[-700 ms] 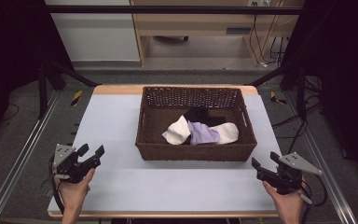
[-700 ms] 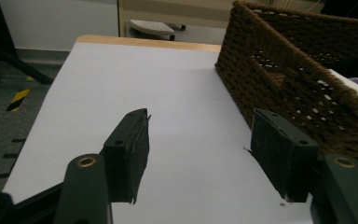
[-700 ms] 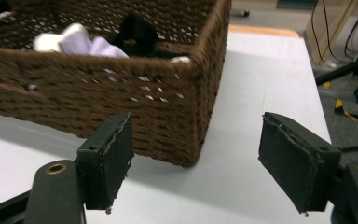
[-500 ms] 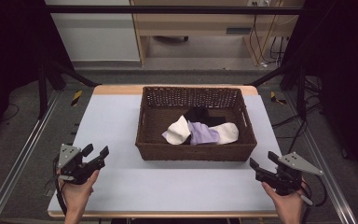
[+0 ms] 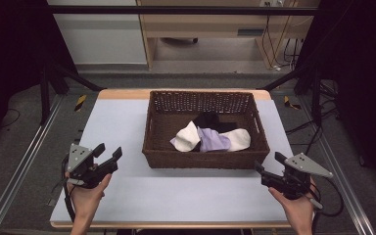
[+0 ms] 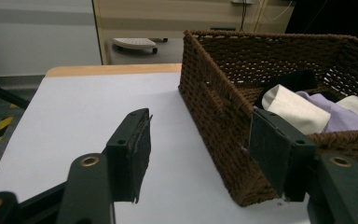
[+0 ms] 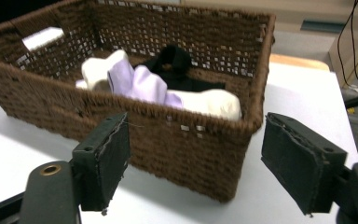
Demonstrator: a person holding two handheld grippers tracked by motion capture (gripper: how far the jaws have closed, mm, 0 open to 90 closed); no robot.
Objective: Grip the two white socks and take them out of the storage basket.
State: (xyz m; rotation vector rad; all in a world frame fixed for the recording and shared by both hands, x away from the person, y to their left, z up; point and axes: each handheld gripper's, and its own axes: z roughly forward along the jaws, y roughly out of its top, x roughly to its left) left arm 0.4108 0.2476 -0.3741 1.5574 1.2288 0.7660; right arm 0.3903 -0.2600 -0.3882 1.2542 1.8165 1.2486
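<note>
High view: both grippers' fingers (image 5: 108,154) wide apart, empty, flanking basket (image 5: 203,162).

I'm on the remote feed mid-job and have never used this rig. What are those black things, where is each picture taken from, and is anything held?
Those are two hand-held tools, one in each of a person's hands. The high view looks down on the white table: left tool, right tool. The other two pictures come from cameras riding on each tool, looking along its black jaws. Between them stands a brown wicker basket holding white, lilac and black cloth pieces. Both tools are open and hold nothing.
</note>
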